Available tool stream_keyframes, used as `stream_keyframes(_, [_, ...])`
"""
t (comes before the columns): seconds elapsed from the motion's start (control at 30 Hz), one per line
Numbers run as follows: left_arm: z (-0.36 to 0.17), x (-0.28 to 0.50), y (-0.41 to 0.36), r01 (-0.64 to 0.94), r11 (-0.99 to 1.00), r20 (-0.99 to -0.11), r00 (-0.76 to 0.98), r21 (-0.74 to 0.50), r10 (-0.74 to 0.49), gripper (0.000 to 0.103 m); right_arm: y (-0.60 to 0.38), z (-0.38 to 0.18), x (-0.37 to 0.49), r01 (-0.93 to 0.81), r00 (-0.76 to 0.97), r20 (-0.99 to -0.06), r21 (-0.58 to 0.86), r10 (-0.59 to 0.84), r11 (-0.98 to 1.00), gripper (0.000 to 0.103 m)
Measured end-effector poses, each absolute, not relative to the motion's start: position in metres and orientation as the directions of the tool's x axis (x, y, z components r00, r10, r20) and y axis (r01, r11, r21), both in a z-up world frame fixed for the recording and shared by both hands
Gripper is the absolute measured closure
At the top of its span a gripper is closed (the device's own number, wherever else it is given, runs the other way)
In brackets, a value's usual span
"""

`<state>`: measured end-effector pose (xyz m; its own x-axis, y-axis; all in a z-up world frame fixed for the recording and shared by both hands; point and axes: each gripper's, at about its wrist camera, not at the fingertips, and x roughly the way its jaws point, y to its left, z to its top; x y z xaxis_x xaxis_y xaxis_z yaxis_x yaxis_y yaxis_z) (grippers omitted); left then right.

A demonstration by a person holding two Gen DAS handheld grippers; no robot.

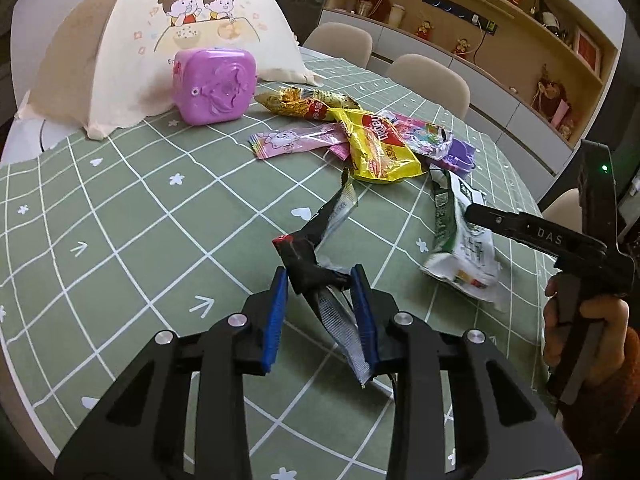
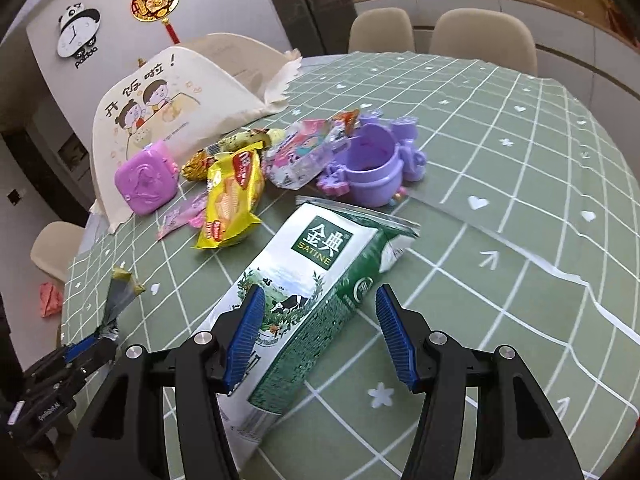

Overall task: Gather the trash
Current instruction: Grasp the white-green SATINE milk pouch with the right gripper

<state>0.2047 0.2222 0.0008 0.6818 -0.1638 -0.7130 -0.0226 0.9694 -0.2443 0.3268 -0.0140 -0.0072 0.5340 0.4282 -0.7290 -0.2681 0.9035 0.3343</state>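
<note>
My left gripper [image 1: 320, 276] is shut on a crumpled black and silver wrapper [image 1: 308, 248], which sticks up from between its blue pads above the green checked tablecloth [image 1: 140, 220]. The right wrist view shows that wrapper [image 2: 120, 296] raised at the lower left in the left gripper [image 2: 86, 346]. A flattened green and white milk carton [image 2: 312, 264] lies on the cloth. My right gripper [image 2: 320, 292] stands open over its lower half, pads apart from it. A pile of snack wrappers lies beyond, among them a yellow wafer packet [image 2: 230, 200].
A purple box [image 1: 214, 84] and a cream cloth bag [image 1: 160, 40] stand at the back left. A purple toy pot [image 2: 372, 168] sits behind the carton. Beige chairs [image 2: 480, 36] ring the far side of the round table. A red paper scrap [image 2: 50, 298] lies on the floor.
</note>
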Motion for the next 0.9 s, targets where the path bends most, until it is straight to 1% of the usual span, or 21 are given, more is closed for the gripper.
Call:
stream_keyframes(0.1, [-0.002,0.207,0.224,-0.023,0.967,-0.717,0.676,-0.253,-0.171,0.072,-0.016,-0.005,0.33,-0.215,0.534,-0.709,0.413,0.461,0.885,0.049])
stream_keyframes(0.17, [-0.003,0.208,0.225,-0.025,0.967,-0.718,0.675,-0.253,-0.17,0.072,-0.016,0.0,0.328,-0.175,0.561,-0.705,0.411,0.434,0.895,0.049])
stream_keyframes(0.27, [-0.004,0.209,0.228,-0.027,0.968,-0.718,0.675,-0.251,-0.167,0.072,0.001,0.017,0.314,-0.23,0.642,-0.67,0.295,0.373,0.927,0.049])
stream_keyframes(0.3, [-0.004,0.209,0.229,-0.029,0.968,-0.718,0.676,-0.249,-0.165,0.072,0.012,0.025,0.305,-0.258,0.679,-0.656,0.206,0.329,0.944,0.049])
stream_keyframes(0.37, [-0.004,0.209,0.231,-0.032,0.969,-0.719,0.677,-0.245,-0.159,0.072,0.024,0.03,0.297,-0.288,0.704,-0.651,0.105,0.284,0.952,0.049])
stream_keyframes(0.4, [-0.005,0.21,0.233,-0.035,0.97,-0.72,0.677,-0.242,-0.155,0.072,0.035,0.029,0.294,-0.315,0.701,-0.664,0.038,0.259,0.948,0.049])
stream_keyframes(0.5, [-0.005,0.211,0.237,-0.05,0.968,-0.719,0.68,-0.245,-0.147,0.072,0.059,0.02,0.287,-0.375,0.698,-0.685,-0.1,0.21,0.921,0.049])
stream_keyframes(0.63, [-0.006,0.211,0.24,-0.058,0.965,-0.717,0.681,-0.256,-0.149,0.072,0.077,0.014,0.266,-0.399,0.765,-0.634,-0.322,0.117,0.859,0.049])
stream_keyframes(0.77, [-0.007,0.21,0.243,-0.058,0.961,-0.714,0.682,-0.27,-0.16,0.072,0.057,0.012,0.252,-0.395,0.786,-0.615,-0.427,0.059,0.814,0.049])
stream_keyframes(0.8, [-0.008,0.21,0.244,-0.058,0.96,-0.715,0.68,-0.276,-0.165,0.072,0.045,0.011,0.251,-0.377,0.782,-0.623,-0.447,0.02,0.811,0.049])
stream_keyframes(0.87, [-0.009,0.21,0.244,-0.058,0.957,-0.716,0.677,-0.283,-0.171,0.072,0.025,0.012,0.252,-0.361,0.772,-0.635,-0.419,0.015,0.833,0.049])
stream_keyframes(0.9, [-0.009,0.21,0.244,-0.057,0.956,-0.716,0.676,-0.286,-0.174,0.072,0.011,0.015,0.252,-0.361,0.758,-0.65,-0.355,0.049,0.862,0.049])
